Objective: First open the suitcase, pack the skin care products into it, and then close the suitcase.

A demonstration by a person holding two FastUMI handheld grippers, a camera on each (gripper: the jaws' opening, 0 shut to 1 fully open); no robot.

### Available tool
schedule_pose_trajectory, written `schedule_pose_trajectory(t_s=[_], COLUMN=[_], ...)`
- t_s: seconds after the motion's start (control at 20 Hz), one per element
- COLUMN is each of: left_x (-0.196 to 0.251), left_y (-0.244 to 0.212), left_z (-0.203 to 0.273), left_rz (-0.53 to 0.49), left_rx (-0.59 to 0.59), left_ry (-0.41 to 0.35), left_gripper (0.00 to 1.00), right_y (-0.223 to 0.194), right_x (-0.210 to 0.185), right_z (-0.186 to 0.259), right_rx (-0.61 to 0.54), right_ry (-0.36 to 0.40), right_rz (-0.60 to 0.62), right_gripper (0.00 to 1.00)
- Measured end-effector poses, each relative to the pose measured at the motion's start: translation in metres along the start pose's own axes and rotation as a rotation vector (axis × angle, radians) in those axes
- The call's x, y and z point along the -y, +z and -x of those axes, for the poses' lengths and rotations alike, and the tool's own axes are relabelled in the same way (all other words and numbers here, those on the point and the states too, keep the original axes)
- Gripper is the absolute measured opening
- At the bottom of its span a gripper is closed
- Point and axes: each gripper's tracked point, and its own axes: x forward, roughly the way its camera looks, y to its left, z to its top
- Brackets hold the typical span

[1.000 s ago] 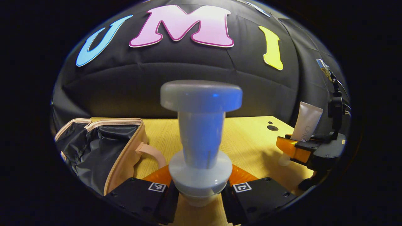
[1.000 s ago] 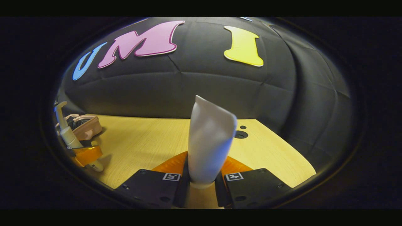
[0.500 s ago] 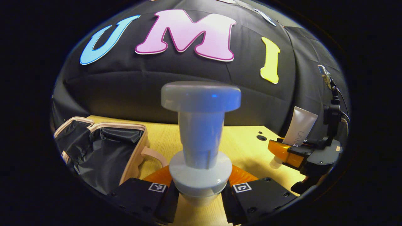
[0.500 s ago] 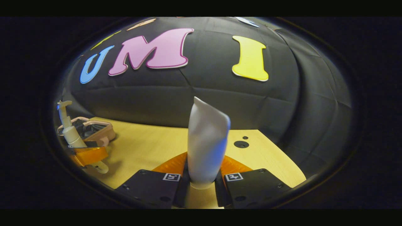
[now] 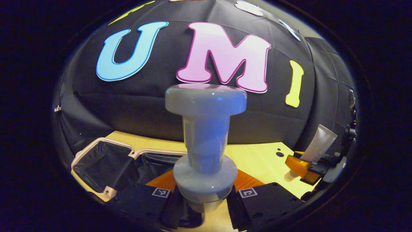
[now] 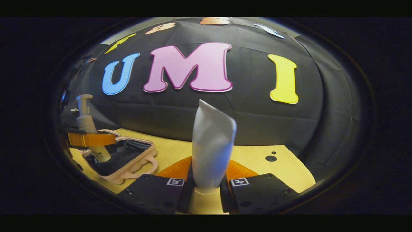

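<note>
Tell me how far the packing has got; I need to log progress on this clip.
Opening looks done: the suitcase lies open on the table. In hand: the left gripper holds the pump bottle above the case, and the right gripper holds the tube. Left: put both in and close the suitcase.

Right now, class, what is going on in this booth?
A person is packing skin care products into an open pink suitcase on a wooden table. The left gripper holds a pump bottle upright above the suitcase's dark lining. The right gripper holds a white tube, off to the side over the table.
</note>
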Motion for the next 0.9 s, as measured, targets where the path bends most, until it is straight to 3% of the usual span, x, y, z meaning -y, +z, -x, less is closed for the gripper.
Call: schedule_pose_trajectory(t_s=[0.05,0.3,0.5,0.55,0.8,0.85,0.9], left_x=[-0.017,-0.088,-0.103,-0.105,-0.116,-0.119,-0.121], left_y=[-0.006,-0.060,-0.092,-0.101,-0.144,-0.145,-0.149], left_z=[-0.002,-0.023,-0.038,-0.039,-0.053,-0.059,-0.062], left_rz=[0.008,-0.003,-0.039,-0.034,-0.056,-0.052,-0.045], left_rx=[-0.043,-0.262,-0.425,-0.469,-0.718,-0.734,-0.763], left_ry=[0.001,0.025,0.008,-0.002,-0.047,-0.042,-0.035], left_gripper=[0.62,0.62,0.59,0.62,0.62,0.58,0.63], right_y=[0.004,0.007,0.002,0.003,0.002,0.002,0.001], right_x=[-0.011,-0.069,-0.101,-0.106,-0.117,-0.116,-0.116], right_z=[0.003,0.011,0.018,0.020,0.021,0.020,0.021], right_rx=[0.004,0.009,-0.010,-0.013,-0.031,-0.034,-0.041], right_ry=[0.010,0.074,0.123,0.130,0.144,0.142,0.143], right_rz=[-0.003,0.005,-0.009,-0.013,-0.046,-0.051,-0.054], right_gripper=[0.36,0.36,0.36,0.41,0.36,0.36,0.36])
